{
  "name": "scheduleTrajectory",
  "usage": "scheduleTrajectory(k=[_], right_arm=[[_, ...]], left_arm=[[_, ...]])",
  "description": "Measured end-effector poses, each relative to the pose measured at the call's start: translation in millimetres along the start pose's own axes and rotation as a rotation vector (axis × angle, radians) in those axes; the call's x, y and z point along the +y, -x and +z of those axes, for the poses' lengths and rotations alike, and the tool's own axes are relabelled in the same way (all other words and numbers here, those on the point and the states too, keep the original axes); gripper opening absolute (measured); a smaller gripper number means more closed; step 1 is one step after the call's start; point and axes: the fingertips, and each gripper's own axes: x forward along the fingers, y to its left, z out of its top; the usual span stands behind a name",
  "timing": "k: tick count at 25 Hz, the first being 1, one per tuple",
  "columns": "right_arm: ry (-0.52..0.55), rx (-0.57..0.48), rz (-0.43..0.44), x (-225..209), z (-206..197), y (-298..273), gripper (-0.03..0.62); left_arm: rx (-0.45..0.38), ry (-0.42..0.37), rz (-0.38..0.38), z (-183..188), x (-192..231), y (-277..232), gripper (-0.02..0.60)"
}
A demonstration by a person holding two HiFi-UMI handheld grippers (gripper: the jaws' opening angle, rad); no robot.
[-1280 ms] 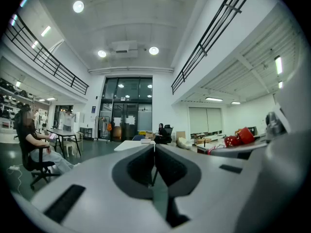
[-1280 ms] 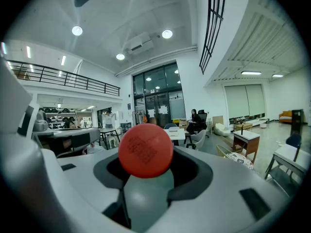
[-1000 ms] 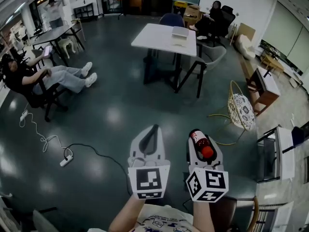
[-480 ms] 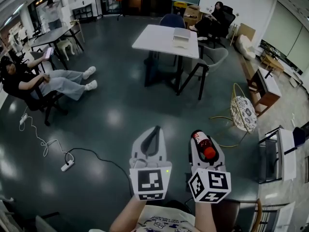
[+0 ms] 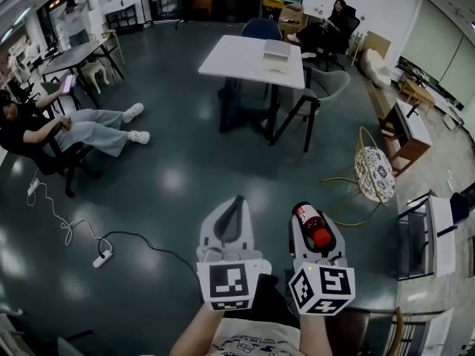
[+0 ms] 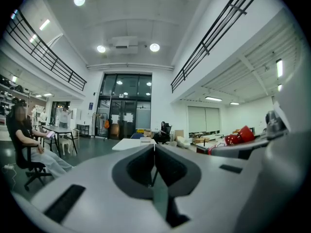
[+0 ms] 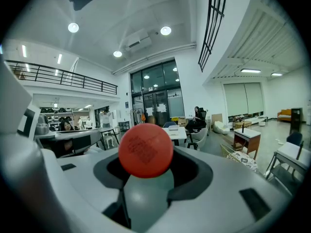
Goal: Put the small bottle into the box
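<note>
The small bottle (image 5: 310, 225), dark red liquid with a red cap (image 7: 146, 150), lies gripped between the jaws of my right gripper (image 5: 306, 208), cap pointing back at the camera. My left gripper (image 5: 236, 200) is held alongside it, jaws shut together with nothing between them (image 6: 154, 148). In the left gripper view the bottle (image 6: 239, 136) shows at the right edge. Both grippers hang over dark floor. The box (image 5: 276, 51), small and pale, sits on a white table (image 5: 237, 59) far ahead; it also appears small as the box (image 7: 173, 127) in the right gripper view.
Chairs stand around the white table, one grey chair (image 5: 326, 87) at its right. A seated person (image 5: 44, 128) is at the left. A power strip with cable (image 5: 102, 258) lies on the floor. A wicker chair (image 5: 371, 170) and wooden side table (image 5: 407, 136) stand right.
The view has shifted a little while both grippers stayed side by side; the bottle stays gripped in the right one. The seated person has slid slightly left in view.
</note>
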Motion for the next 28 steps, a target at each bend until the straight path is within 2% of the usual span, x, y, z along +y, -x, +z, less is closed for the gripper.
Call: scheduleTrajectory(k=[6,12,21,28], right_arm=[[0.002,0.001,0.018,-13.0,10.2,-40.7,0.227],[0.012,-0.005,0.065,-28.9,29.5,-100.8,0.227],[0.027,-0.01,0.138,-71.1,69.6,-193.2,0.227],[0.022,-0.007,0.183,-98.5,83.2,-242.1,0.227]], left_arm=[[0.008,0.003,0.015,0.8,4.5,-39.0,0.02],[0.007,0.001,0.063,6.8,18.1,-97.1,0.02],[0.001,0.004,0.137,28.5,18.9,-192.0,0.02],[0.009,0.003,0.176,31.9,15.3,-242.3,0.02]])
